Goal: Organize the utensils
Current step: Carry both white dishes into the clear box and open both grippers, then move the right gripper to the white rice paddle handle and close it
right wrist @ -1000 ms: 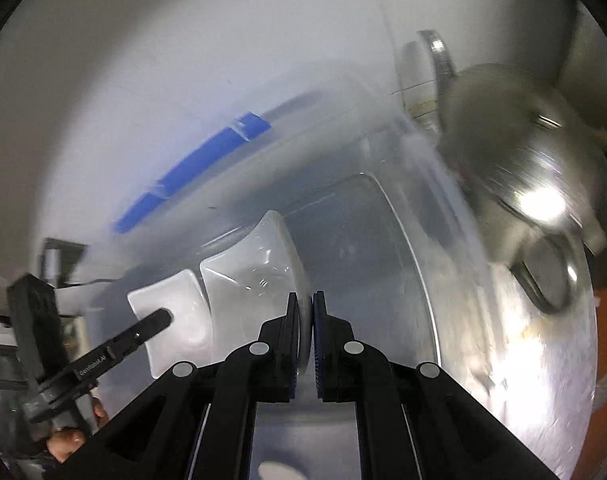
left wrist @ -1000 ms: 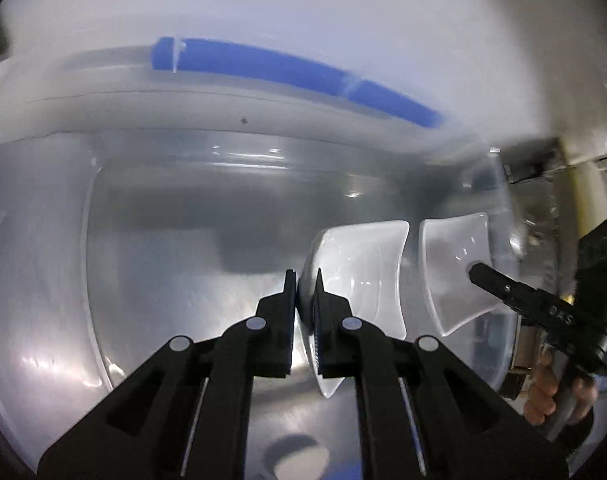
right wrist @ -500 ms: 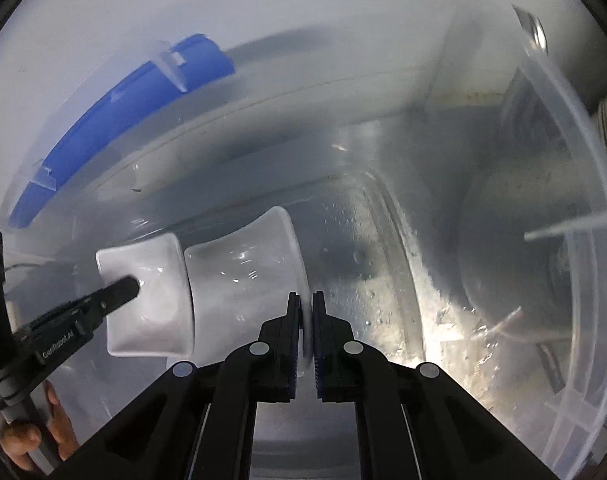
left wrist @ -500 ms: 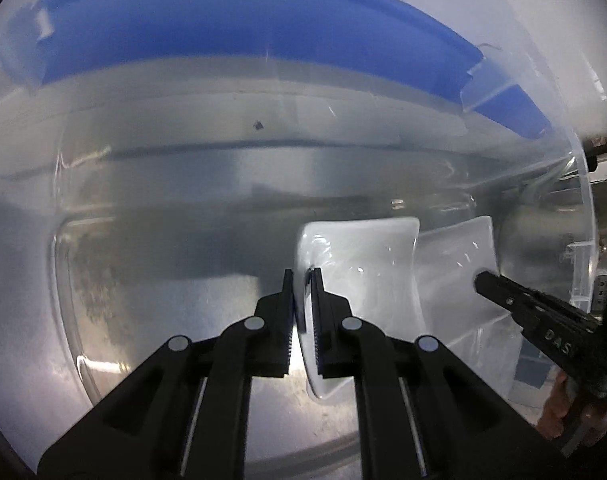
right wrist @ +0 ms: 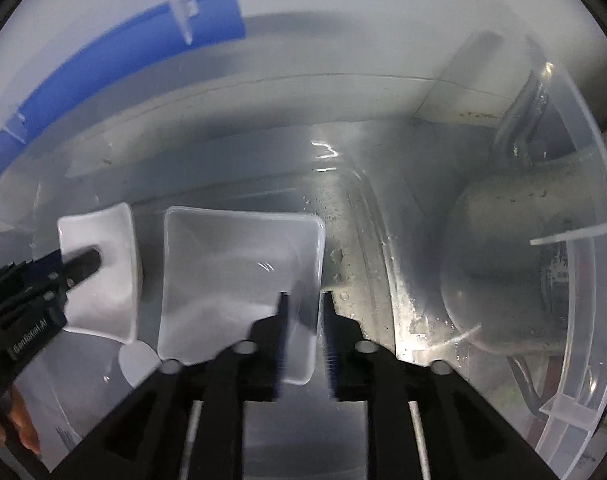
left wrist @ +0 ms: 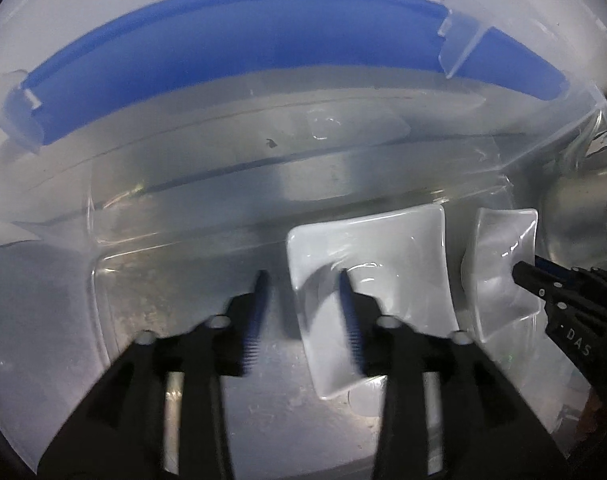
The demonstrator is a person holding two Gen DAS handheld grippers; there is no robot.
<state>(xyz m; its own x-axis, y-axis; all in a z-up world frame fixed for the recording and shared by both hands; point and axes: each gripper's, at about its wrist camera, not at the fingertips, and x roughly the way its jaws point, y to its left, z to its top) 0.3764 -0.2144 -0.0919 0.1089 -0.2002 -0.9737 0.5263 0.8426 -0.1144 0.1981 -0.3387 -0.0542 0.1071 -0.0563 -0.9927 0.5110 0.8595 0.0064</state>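
Inside the clear plastic tub, both tools gape open: the left tool straddles its square white dish's nine-o'clock rim, the right tool brackets the three-o'clock edge of its own dish.

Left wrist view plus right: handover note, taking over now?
Left gripper: open, jaws straddling the left rim of the left dish.
Right gripper: open, jaws straddling the right rim of the right dish.
Both white square dishes sit side by side, apart, inside the clear bin.
Done: both dishes are in the bin and neither is gripped.
Left: probably lift both grippers straight out without snagging the rims. No other utensils are in view.
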